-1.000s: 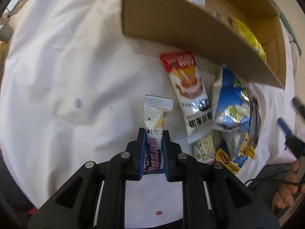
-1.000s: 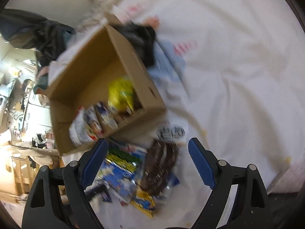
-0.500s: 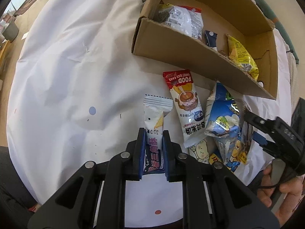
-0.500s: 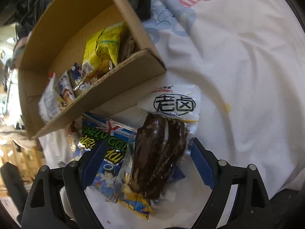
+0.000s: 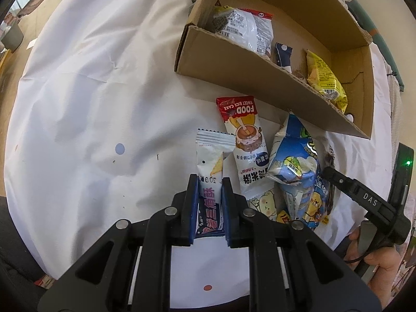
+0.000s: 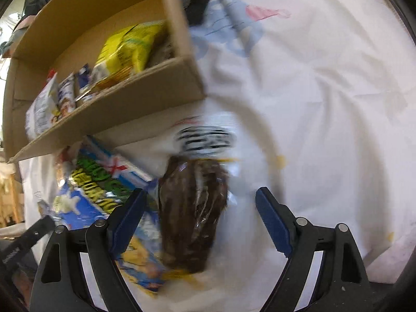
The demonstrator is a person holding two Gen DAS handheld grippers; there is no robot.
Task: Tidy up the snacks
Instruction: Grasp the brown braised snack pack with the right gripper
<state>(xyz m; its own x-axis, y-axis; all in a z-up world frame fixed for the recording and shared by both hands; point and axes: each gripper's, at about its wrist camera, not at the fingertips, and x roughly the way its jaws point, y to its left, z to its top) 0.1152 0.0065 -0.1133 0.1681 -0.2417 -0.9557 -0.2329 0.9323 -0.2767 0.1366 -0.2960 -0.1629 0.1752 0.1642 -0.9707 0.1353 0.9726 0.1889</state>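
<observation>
Left wrist: the left gripper (image 5: 209, 208) pinches a white-and-purple packet (image 5: 210, 179); the cardboard box (image 5: 262, 83) holds a few snacks — several lie loose outside on the cloth (image 5: 78, 104).

Right wrist: the right gripper (image 6: 199, 223) gapes wide around a dark cake pack (image 6: 191, 213), not pressing it — sorting looks partway done.

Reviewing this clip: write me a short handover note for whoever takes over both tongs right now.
Left tongs: shut on the white-and-purple snack packet.
Right tongs: open, around the dark chocolate cake pack, pads not pressing.
Cardboard box already holds the yellow bag, a white bag and a dark blue packet.
Left on the white cloth: the red rice cake packet, the blue bag, the chocolate cake pack, and a few more.
Next: probably box the held packet, then the rest.
</observation>
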